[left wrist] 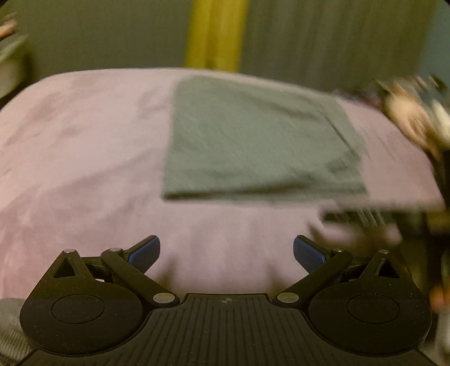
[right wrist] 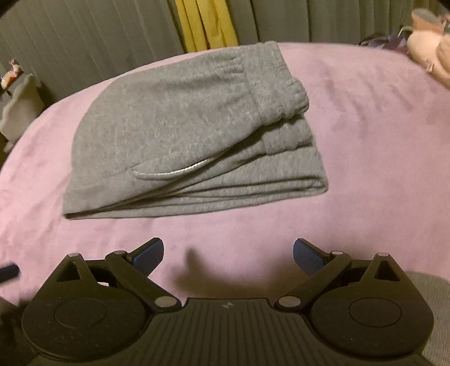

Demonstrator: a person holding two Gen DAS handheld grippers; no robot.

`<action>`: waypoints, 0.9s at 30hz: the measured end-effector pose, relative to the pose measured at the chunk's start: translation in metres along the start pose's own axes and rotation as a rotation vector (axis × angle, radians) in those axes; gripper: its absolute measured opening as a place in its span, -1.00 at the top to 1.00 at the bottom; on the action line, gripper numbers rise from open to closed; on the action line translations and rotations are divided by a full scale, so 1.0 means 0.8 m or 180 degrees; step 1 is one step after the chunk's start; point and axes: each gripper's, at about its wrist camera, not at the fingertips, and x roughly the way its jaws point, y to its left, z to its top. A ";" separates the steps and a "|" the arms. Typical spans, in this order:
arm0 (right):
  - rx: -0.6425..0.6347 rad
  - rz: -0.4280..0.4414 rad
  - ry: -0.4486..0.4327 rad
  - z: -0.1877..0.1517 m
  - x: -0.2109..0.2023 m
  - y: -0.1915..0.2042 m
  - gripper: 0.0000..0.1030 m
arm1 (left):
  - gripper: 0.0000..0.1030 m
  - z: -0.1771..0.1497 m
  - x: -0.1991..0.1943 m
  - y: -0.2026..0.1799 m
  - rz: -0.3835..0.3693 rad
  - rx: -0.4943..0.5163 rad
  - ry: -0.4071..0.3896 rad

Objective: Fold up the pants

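The grey sweatpants (right wrist: pixel 194 132) lie folded into a flat stack of several layers on the pink blanket (right wrist: pixel 365 135), waistband at the far right of the stack. They also show, blurred, in the left wrist view (left wrist: pixel 253 140). My right gripper (right wrist: pixel 228 257) is open and empty, hovering over the blanket just in front of the stack. My left gripper (left wrist: pixel 226 254) is open and empty, also short of the pants, above the blanket (left wrist: pixel 70 154). The right gripper shows as a dark blur at the right edge of the left wrist view (left wrist: pixel 365 216).
Grey curtains (right wrist: pixel 84 33) with a yellow strip (right wrist: pixel 205 22) hang behind the bed. A pink plush item (right wrist: pixel 430 50) lies at the far right corner. A pale object (right wrist: pixel 19 104) stands off the left edge of the bed.
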 end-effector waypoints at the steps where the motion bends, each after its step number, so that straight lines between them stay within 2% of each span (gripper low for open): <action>1: -0.0039 -0.0069 -0.0033 0.002 0.004 0.002 -0.92 | -1.00 0.004 0.008 0.002 0.0109 -0.0076 -0.0089; 4: -0.0095 -0.0237 -0.0116 0.004 0.007 0.005 -0.92 | -1.00 0.011 0.034 0.000 0.0419 -0.0068 -0.0255; 6: -0.0118 -0.0277 -0.0165 0.005 0.006 0.004 -0.92 | -1.00 0.008 0.050 -0.002 0.0518 0.0007 -0.0286; 8: -0.0174 -0.0303 -0.0203 0.005 0.007 0.006 -0.92 | -1.00 0.000 0.068 -0.005 0.0649 0.0181 -0.0199; 9: -0.0214 -0.0310 -0.0217 0.005 0.008 0.008 -0.92 | -1.00 -0.001 0.077 -0.006 0.0685 0.0206 -0.0074; 12: -0.0345 -0.0324 -0.0225 0.006 0.013 0.016 -0.92 | -1.00 0.001 0.087 -0.004 0.0550 0.0212 0.0134; 18: -0.0538 -0.0367 -0.0180 0.003 0.020 0.029 -0.92 | -1.00 -0.005 0.086 -0.009 0.0479 0.0297 0.0158; 27: -0.0514 -0.0369 -0.0223 0.001 0.016 0.029 -0.92 | -1.00 -0.003 0.090 -0.007 0.0489 0.0280 0.0178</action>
